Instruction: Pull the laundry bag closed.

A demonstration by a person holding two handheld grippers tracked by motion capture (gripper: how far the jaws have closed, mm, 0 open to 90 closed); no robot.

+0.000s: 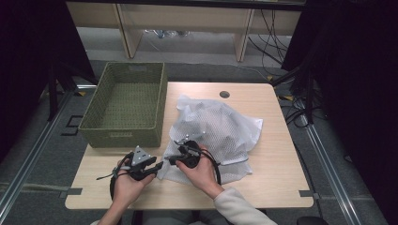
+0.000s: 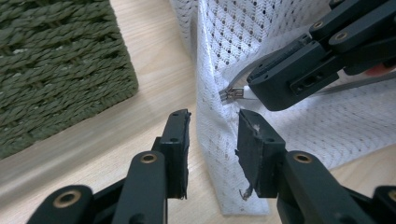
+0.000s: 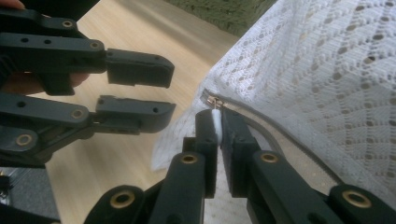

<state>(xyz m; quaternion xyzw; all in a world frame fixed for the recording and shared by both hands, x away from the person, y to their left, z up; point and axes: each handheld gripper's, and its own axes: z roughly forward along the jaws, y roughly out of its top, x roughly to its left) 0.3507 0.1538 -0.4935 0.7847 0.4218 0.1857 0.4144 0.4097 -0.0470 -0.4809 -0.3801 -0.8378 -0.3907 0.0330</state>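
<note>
Zip tab pinched, mesh bag not yet opened.

One white mesh laundry bag (image 1: 218,136) lies mid-table, right of one empty green basket (image 1: 124,105). The right gripper (image 3: 218,122) has closed tight on the white zip tab (image 3: 215,116) at the bag's near-left corner; the left gripper (image 2: 212,128) stands half open around the bag's edge without pinching it. By my reckoning, the zipping is all left to do.
</note>
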